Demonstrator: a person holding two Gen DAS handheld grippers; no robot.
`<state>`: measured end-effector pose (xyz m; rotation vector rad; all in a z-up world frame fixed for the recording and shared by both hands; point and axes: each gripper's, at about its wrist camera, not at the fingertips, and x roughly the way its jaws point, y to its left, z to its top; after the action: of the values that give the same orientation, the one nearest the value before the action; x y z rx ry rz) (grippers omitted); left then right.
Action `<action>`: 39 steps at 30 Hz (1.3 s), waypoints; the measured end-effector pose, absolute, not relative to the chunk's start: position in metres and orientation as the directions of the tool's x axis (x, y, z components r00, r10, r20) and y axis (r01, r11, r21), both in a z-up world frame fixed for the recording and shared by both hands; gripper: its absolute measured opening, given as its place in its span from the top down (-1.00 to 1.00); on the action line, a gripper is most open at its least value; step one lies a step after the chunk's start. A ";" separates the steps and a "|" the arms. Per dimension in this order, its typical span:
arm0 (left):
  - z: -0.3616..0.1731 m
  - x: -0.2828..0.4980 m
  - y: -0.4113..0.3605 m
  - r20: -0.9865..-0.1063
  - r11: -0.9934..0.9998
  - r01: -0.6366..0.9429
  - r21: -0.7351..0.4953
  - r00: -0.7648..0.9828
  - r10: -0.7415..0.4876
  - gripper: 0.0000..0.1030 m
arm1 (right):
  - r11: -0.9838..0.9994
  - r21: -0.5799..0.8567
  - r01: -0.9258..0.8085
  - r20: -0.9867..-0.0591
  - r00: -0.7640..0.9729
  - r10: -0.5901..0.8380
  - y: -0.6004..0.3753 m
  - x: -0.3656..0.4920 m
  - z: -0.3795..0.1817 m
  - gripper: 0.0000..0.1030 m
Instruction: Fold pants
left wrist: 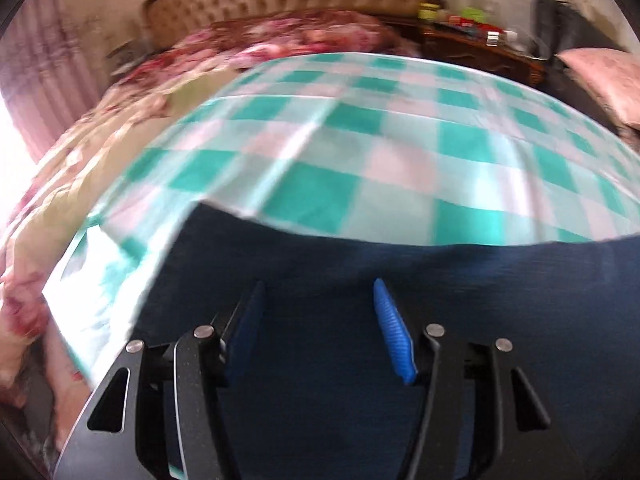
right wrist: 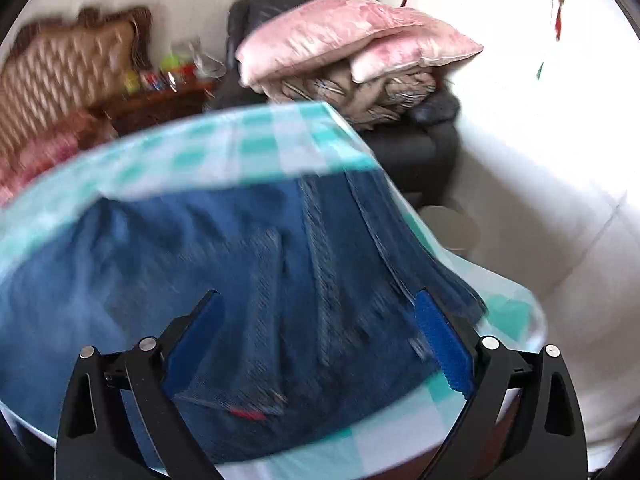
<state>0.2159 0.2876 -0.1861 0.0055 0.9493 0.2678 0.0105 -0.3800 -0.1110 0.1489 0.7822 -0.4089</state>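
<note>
Dark blue pants spread on a checked sheet, both grippers held open above them.

In the left wrist view, the pants (left wrist: 320, 272) fill the lower half of the frame on the green-and-white checked sheet (left wrist: 360, 140), and the left gripper (left wrist: 318, 300) is seen with its jaws moderately apart, nothing between the blue pads (left wrist: 394, 336). In the right wrist view, the right gripper (right wrist: 316, 320) is spread wide over the blurred denim at lower centre, with nothing clamped. Pink pillows (right wrist: 340, 40) are stacked at upper centre, and a tufted headboard (right wrist: 60, 72) is seen at upper left.
</note>
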 end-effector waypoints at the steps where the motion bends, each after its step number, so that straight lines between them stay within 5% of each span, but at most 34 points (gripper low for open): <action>1: -0.183 0.213 0.294 -0.801 0.947 -0.289 0.144 0.528 0.283 -0.09 | 0.914 -0.030 0.406 -0.712 0.633 -0.304 -0.383 0.021 -0.107 -0.79; 5: -0.163 0.191 0.282 -0.780 0.934 -0.348 0.083 0.560 0.278 -0.06 | 0.925 -0.080 0.371 -0.711 0.629 -0.314 -0.388 0.065 -0.103 -0.77; 13: -0.143 0.140 0.165 -0.761 0.992 -0.123 -0.029 0.647 0.058 -0.09 | 0.883 -0.188 0.430 -0.758 0.508 -0.409 -0.429 0.127 -0.147 -0.68; 16: -0.143 0.131 0.127 -0.768 0.997 -0.053 -0.056 0.641 -0.009 -0.12 | 0.890 -0.071 0.451 -0.776 0.535 -0.333 -0.449 0.116 -0.154 -0.69; 22: -0.140 0.125 0.029 -0.777 0.981 0.171 -0.094 0.604 -0.180 -0.13 | 0.873 -0.070 0.483 -0.712 0.589 -0.383 -0.436 0.068 -0.120 -0.63; 28: -0.169 0.114 -0.044 -0.825 0.946 0.313 -0.087 0.510 -0.245 -0.13 | 0.820 -0.153 0.552 -0.775 0.447 -0.446 -0.462 0.013 -0.141 -0.62; 31: -0.176 0.111 -0.055 -0.838 0.947 0.319 -0.030 0.509 -0.198 -0.13 | 0.824 -0.056 0.563 -0.782 0.489 -0.387 -0.475 -0.008 -0.138 -0.59; 39: -0.160 0.090 -0.040 -0.780 0.939 0.326 -0.112 0.557 -0.286 -0.10 | 0.815 0.052 0.577 -0.742 0.568 -0.356 -0.465 -0.048 -0.103 -0.59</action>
<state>0.0904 -0.0397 -0.1600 0.0474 0.9111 -0.3611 -0.0479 -0.4653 -0.1027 0.3047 0.7941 -0.5578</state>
